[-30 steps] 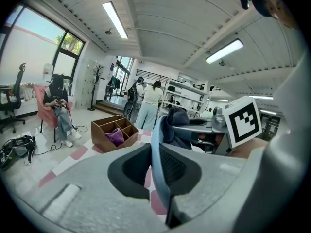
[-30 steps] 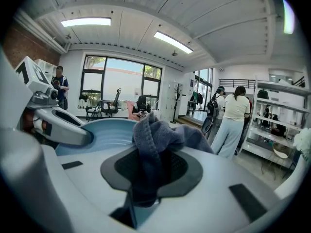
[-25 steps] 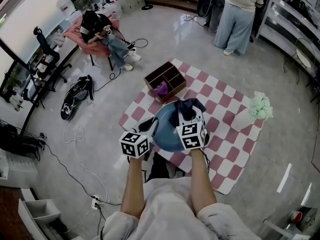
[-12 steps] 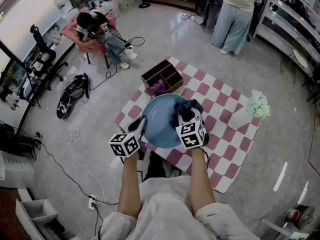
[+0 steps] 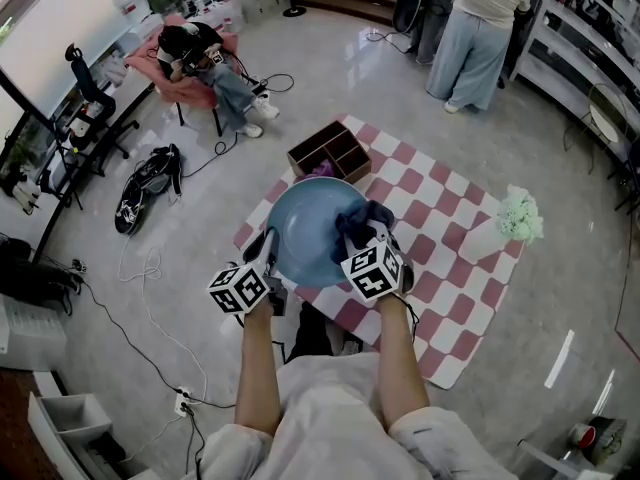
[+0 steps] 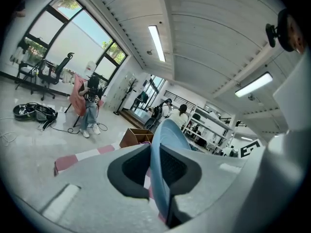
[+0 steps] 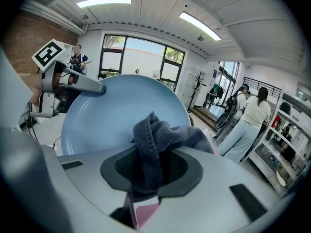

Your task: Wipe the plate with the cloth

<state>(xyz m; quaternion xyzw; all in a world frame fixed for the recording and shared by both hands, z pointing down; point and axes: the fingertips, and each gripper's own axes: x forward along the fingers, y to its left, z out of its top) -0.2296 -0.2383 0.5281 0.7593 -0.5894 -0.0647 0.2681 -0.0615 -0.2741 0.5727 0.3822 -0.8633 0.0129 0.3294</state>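
Ceiling lights (image 6: 156,42) in gripper views only; left tongs (image 6: 157,165) grip plate (image 5: 303,230), right tongs (image 7: 152,171) cloth (image 7: 154,139).

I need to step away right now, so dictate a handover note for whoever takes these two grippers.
Left gripper: shut on the rim of the plate, holding it tilted above the checked mat.
Right gripper: shut on the cloth, bunched up at the plate's face.
Done: plate lifted, cloth brought to it; how much is wiped cannot be told.
Left: wipe the face, then set the plate down.
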